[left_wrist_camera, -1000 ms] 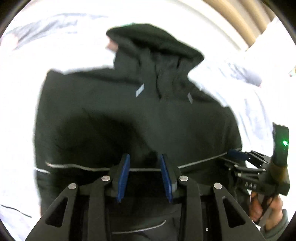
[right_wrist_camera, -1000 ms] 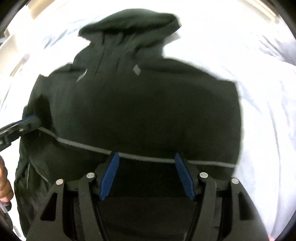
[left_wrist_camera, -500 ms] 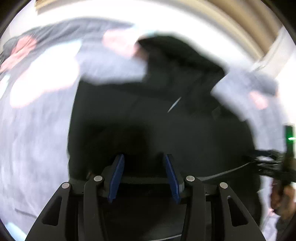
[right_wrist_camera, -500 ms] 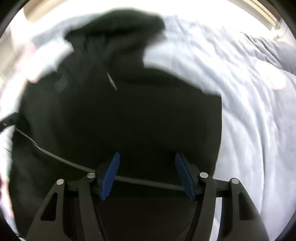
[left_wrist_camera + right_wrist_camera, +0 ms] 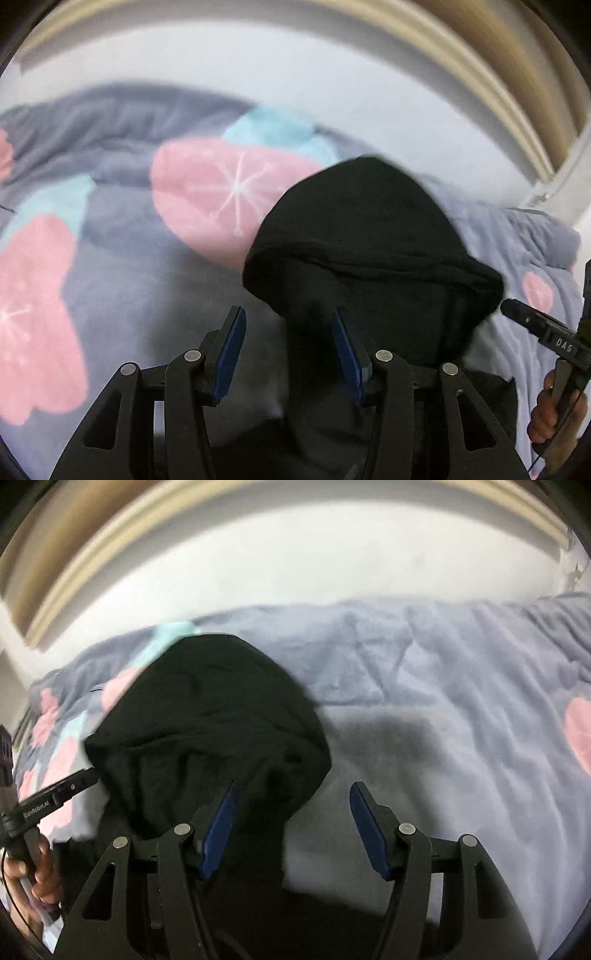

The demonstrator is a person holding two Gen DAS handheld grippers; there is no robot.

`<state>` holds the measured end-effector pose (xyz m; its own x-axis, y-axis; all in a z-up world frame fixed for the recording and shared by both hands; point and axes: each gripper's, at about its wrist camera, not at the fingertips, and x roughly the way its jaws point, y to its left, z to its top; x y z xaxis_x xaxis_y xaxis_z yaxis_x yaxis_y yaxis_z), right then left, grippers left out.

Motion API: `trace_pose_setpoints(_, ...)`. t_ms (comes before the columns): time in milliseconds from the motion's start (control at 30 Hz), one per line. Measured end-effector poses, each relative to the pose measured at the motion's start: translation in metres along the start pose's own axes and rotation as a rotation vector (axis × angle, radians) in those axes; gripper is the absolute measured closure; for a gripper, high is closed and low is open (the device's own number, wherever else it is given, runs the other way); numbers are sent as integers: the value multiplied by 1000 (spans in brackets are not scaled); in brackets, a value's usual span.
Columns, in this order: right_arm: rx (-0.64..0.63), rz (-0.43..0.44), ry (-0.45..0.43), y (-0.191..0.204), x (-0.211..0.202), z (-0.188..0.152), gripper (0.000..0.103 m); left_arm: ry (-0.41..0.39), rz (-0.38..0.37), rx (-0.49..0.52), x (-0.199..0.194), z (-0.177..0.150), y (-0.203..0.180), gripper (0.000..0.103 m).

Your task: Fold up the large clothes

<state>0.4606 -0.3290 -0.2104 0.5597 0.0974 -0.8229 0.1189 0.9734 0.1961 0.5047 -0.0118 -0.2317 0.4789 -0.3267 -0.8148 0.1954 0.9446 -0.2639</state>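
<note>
One black hoodie (image 5: 369,236) lies on the blanket (image 5: 122,295), its hood (image 5: 207,701) toward the white wall (image 5: 295,561). My left gripper (image 5: 286,350) has just been opening; its two blue pads stand apart, the hood's left edge is between them, and I cannot tell if they touch it. My right gripper (image 5: 293,827) is open wide over the hood's right edge and bare blanket, holding nothing. To the right of the hood the blanket is free. I count two grippers, one hoodie
</note>
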Motion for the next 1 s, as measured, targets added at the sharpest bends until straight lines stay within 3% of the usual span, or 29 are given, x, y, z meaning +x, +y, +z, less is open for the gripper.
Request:
trace_pose_setpoints(67,14,-4,34,-2,25,5,37,15,-7,-33,20,5,7,53)
trace_pose_setpoints(100,13,-10,44,-3,30,3,46,20,-11,-47,26,6,11,53)
trace_pose_setpoints(133,6,-16,56,-2,37,4,66,19,-16,-63,32,8,14,53)
trace_pose_setpoints(200,-2,-15,55,2,39,3,82,12,-48,-93,39,14,20,57)
trace_pose_setpoints(233,-10,-15,34,3,34,3,88,2,-60,-105,40,16,22,66)
trace_pose_setpoints(267,-20,-12,12,2,31,4,90,2,-70,-107,40,18,23,91)
trace_pose_setpoints(333,-26,26,-42,-3,13,2,94,-28,-121,-125,26,19,29,95)
trace_pose_setpoints(400,-30,69,-81,-10,-2,-6,94,-89,-196,-141,-2,15,39,95)
trace_pose_setpoints(467,-46,69,-67,-13,5,-17,94,-92,-208,-154,-9,9,47,95)
trace_pose_setpoints(533,-64,42,13,-14,35,-28,94,19,-119,-142,23,2,55,95)
trace_pose_setpoints(600,-74,34,109,-14,68,-41,94,153,-114,-179,64,-9,65,93)
trace_pose_setpoints(633,-80,32,118,-14,72,-43,94,153,-108,-178,70,-10,65,92)
trace_pose_setpoints(767,-93,42,95,-16,46,-40,84,50,-91,-88,37,-8,53,92)
trace_pose_setpoints(800,-104,44,84,-18,35,-40,78,38,-78,-61,28,-10,50,86)
trace_pose_setpoints(900,-148,45,27,-22,-4,-42,54,-17,-68,24,-12,-17,42,83)
trace_pose_setpoints(1000,-164,61,-55,-15,-42,-30,52,-107,-77,64,-45,-8,33,83)
